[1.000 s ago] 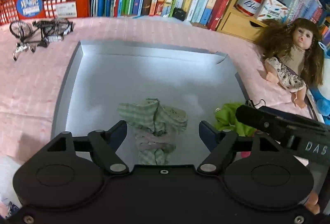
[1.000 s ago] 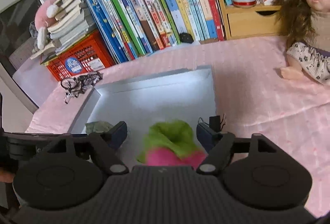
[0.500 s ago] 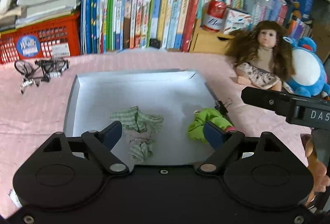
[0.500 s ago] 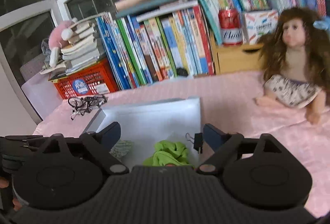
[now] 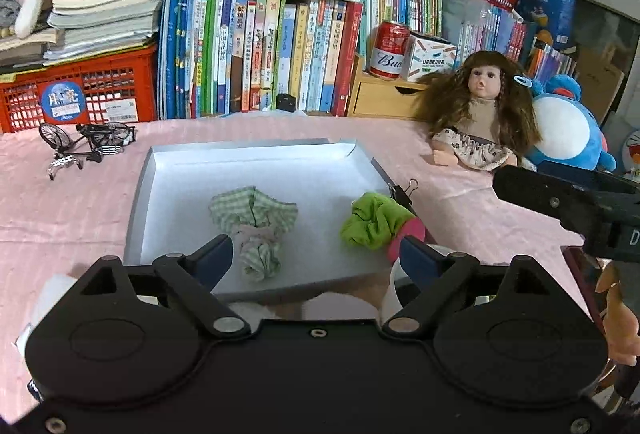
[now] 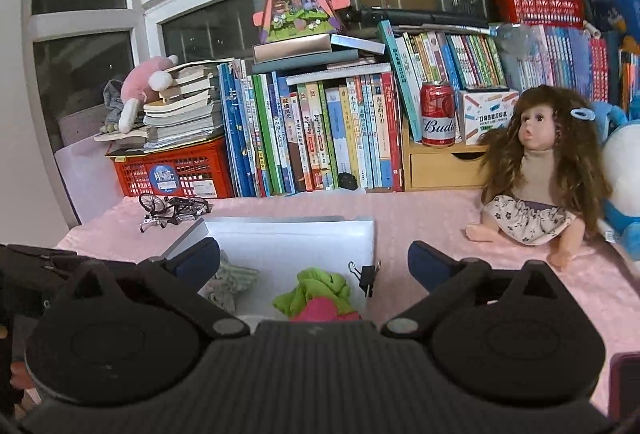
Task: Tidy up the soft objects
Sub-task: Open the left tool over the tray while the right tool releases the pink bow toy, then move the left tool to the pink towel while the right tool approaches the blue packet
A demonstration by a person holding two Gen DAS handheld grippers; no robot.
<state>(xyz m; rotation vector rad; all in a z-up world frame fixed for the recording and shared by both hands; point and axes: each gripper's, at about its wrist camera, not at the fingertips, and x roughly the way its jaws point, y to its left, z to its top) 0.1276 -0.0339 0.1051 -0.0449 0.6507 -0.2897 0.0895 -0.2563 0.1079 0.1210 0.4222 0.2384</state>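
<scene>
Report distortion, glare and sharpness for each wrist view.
Left wrist view: fisheye bends the row of upright books; the shallow silver-grey tray shows soft sheen, not blown out; the green checked cloth bundle is sharp. Right wrist view: white window frame bows strongly; dark panes, no glare; edges soften.

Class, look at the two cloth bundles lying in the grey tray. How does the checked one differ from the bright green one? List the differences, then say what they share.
The checked bundle is pale green and white gingham; the bright green bundle is plain lime with a pink part. The checked bundle lies near the middle of the grey tray; the bright green bundle lies at the tray's right edge, beside a black binder clip. Both are crumpled, soft and held by no gripper.
</scene>
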